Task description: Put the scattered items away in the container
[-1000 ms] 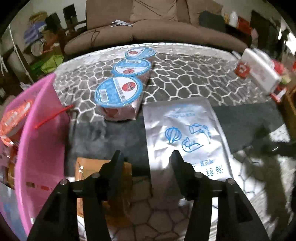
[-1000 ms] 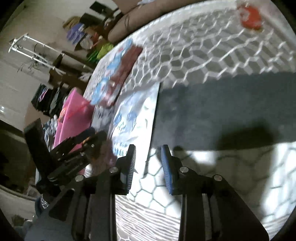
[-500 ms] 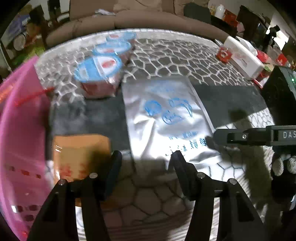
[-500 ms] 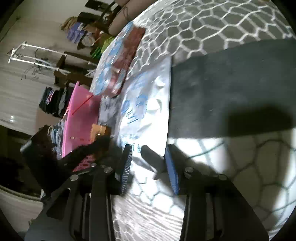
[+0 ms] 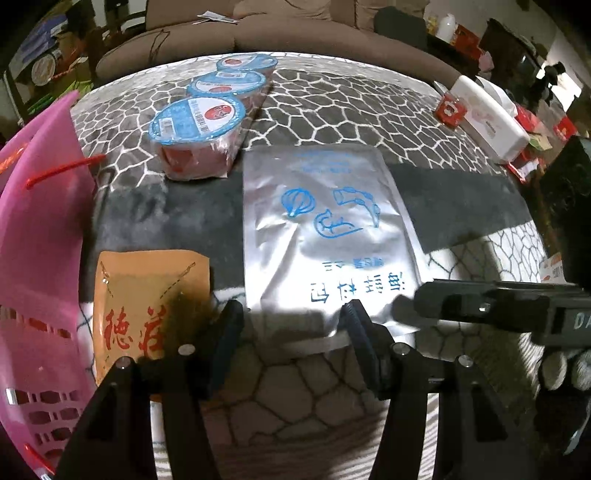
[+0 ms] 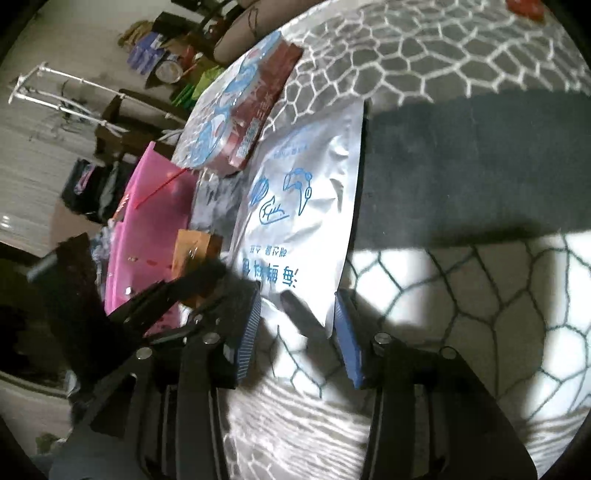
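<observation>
A silver foil pouch [image 5: 328,229] with blue print lies flat on the patterned table; it also shows in the right wrist view [image 6: 303,206]. My left gripper [image 5: 291,325] is open, its fingers straddling the pouch's near edge. My right gripper [image 6: 295,314] is open at the pouch's near right corner, the corner between its blue pads. An orange packet [image 5: 144,306] lies left of the pouch. A shrink-wrapped pack of three blue-lidded cups [image 5: 207,122] stands behind. The pink basket [image 5: 33,236] is at the left.
A white tissue box [image 5: 487,114] and a small red box [image 5: 448,109] sit at the far right of the table. A brown sofa [image 5: 236,33] runs behind it. A dark strip [image 5: 461,206] crosses the table cover.
Both grippers have closed in on the pouch's near edge. The right gripper's jaws have opened wider and now straddle the pouch's corner.
</observation>
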Demonstrator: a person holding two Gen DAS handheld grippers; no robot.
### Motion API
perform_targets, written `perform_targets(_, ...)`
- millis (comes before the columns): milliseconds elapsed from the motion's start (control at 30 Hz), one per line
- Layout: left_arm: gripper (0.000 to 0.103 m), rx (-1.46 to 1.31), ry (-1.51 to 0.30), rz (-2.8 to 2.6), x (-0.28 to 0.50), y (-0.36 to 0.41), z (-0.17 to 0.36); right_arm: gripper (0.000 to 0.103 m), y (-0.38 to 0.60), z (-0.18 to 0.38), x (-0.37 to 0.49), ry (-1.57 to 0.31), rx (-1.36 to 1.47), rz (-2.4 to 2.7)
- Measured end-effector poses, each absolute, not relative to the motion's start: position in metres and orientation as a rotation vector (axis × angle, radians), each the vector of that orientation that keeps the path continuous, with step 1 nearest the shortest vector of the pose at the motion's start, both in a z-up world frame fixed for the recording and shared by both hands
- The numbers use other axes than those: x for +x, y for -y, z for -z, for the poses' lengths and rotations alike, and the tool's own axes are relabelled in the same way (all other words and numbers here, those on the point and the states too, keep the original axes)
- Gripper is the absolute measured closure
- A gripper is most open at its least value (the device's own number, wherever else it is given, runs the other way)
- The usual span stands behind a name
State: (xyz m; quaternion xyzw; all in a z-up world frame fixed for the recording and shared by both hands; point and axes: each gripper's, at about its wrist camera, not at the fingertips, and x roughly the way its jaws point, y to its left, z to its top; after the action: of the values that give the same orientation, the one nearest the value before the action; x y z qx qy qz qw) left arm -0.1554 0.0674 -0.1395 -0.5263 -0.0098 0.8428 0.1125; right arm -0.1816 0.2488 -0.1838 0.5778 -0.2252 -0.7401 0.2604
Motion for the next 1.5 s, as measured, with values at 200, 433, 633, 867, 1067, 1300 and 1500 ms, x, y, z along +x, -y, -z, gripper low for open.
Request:
perform_targets(200, 0.044, -1.534, 0.046, -2.464, -0.154, -0.068, 0.138, 0.063, -0.251, 0.181, -0.181, 0.763, 1.484, 1.981)
perform_targets(433, 0.044, -1.558, 0.076, -2.439, -0.150, -0.067, 0.134, 0.074, -0.249, 0.191, -0.180, 0.828, 1.465, 1.989)
perform_targets(633, 0.044, -1.563, 0.077, -2.440, -0.145, -0.065, 0.132, 0.089, -0.235, 0.189, -0.182, 0.750, 1.479, 2.059)
perform_targets(867, 0.044, -1.540, 0.062, -2.432, -0.139, -0.067, 0.121, 0.095, -0.232, 0.164, -0.177, 0.469, 1.484, 2.178)
perform_targets(1067, 0.044, -1.569, 0.013, -2.446, -0.138, -0.064, 0.121, 0.102, -0.247, 0.145, -0.165, 0.441, 1.465, 2.152)
perform_targets(1300, 0.044, -1.625, 0.026, -2.421, -0.139, -0.054, 0.127, 0.083, -0.257, 0.195, -0.168, 0.795, 1.584, 1.907)
perform_targets(1500, 0.044, -1.619, 0.033, -2.430, -0.142, -0.053, 0.121, 0.067, -0.256, 0.214, -0.171, 1.028, 1.594, 1.862)
